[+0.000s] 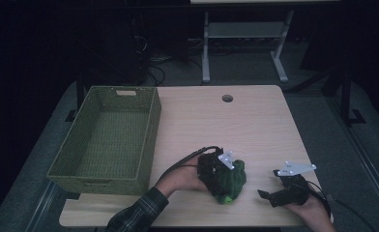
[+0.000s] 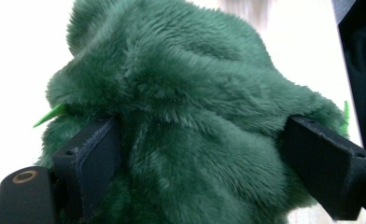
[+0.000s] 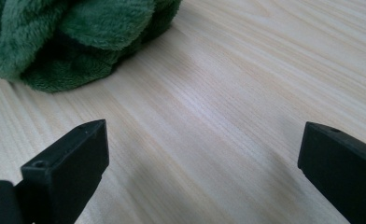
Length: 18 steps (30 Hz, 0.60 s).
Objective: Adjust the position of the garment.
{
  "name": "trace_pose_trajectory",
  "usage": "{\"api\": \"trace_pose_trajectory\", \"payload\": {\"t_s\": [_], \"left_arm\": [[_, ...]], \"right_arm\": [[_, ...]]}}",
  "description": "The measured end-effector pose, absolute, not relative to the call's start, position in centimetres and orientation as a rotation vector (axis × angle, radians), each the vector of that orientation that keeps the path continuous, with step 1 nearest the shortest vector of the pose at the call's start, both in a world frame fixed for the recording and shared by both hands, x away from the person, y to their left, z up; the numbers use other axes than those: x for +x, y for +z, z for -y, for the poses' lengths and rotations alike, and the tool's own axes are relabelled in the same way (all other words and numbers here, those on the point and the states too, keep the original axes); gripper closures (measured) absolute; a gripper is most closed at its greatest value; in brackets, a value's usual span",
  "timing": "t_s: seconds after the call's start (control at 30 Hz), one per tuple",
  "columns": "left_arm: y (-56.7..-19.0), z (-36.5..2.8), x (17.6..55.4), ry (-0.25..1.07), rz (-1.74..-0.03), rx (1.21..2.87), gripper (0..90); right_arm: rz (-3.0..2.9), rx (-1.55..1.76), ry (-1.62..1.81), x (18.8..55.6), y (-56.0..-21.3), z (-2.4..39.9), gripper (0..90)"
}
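green plush toy [image 1: 230,180] near table's [image 1: 255,125] front edge, right of woven basket [image 1: 105,137] | left gripper [image 1: 220,170] jaws clamped on its fur; left gripper view shows a bright green tip [image 2: 50,115] | right gripper [image 1: 274,192] just beside, jaws wide apart above bare wood

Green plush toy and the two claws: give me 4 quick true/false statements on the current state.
1. The left claw grips the green plush toy between its jaws. True.
2. The plush toy lies inside the woven basket. False: it is on the wooden table, right of the basket, which holds nothing.
3. The right claw is open, with bare tabletop between its jaws. True.
4. The right claw also holds the toy. False: in the right gripper view the toy lies ahead of its jaws, apart from them.
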State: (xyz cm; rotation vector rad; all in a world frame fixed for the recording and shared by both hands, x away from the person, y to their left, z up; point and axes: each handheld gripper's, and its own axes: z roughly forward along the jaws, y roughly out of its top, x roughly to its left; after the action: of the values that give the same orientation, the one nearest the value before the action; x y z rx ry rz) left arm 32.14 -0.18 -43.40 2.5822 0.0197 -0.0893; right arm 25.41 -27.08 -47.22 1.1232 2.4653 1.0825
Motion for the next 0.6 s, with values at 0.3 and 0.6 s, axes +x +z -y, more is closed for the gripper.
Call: {"api": "trace_pose_trajectory", "payload": {"t_s": [0.3,0.6], "left_arm": [[-44.3,0.8,31.6,-0.021,0.026,2.642,12.3],[-44.4,1.2,31.1,0.041,0.095,2.662,26.0]], "right_arm": [[-2.445,1.137,1.032,25.9,-47.7,27.0,1.8],[-2.434,1.136,0.989,26.0,-48.1,26.8,0.0]]}}
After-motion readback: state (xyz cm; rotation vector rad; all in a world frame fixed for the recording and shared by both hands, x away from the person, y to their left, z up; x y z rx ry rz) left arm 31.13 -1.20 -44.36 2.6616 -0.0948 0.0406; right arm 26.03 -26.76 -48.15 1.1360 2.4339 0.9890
